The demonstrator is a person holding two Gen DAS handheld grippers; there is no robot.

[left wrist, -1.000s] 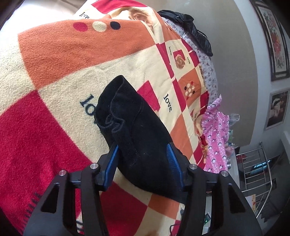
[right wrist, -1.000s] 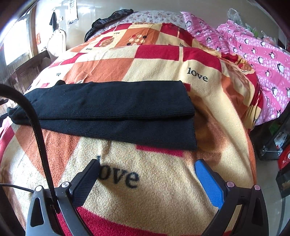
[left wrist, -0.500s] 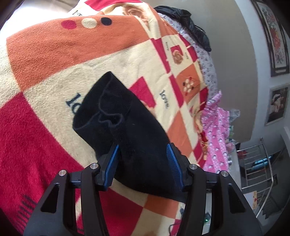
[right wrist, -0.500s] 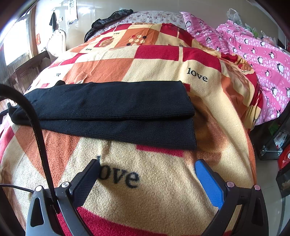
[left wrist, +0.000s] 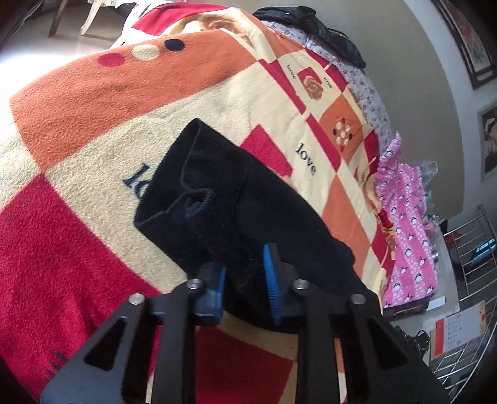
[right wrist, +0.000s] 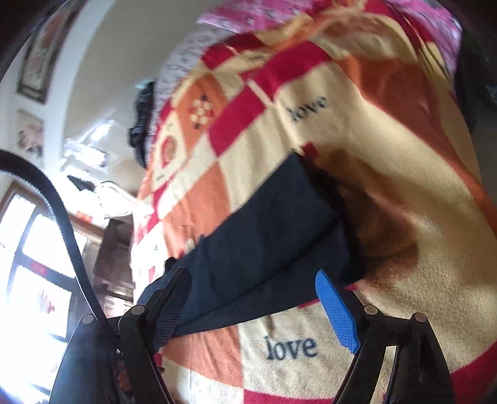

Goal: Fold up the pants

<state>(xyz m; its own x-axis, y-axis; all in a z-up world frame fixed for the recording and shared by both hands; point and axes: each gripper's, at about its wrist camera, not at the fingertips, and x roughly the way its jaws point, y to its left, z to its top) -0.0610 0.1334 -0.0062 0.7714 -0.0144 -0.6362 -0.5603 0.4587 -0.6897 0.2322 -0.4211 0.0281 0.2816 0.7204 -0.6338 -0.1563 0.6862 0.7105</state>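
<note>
The black pants (left wrist: 236, 205) lie folded lengthwise on a red, orange and cream checked blanket (left wrist: 93, 102). In the left wrist view their waistband end bulges up just ahead of my left gripper (left wrist: 245, 273), whose blue-padded jaws are shut on the black cloth. In the right wrist view the leg end of the pants (right wrist: 273, 236) lies flat, one leg stacked on the other. My right gripper (right wrist: 254, 307) is open and tilted, its jaws either side of the pants' near edge, gripping nothing.
A pink penguin-print quilt (left wrist: 407, 223) lies along the bed's far side. A black garment (left wrist: 323, 28) sits at the head of the bed. A metal rack (left wrist: 466, 279) stands on the floor beyond. A black cable (right wrist: 52, 211) crosses the right wrist view.
My left gripper's jaws have closed onto the waist end of the pants. My right gripper has swung and tilted, moving in from the blanket to the leg end of the pants.
</note>
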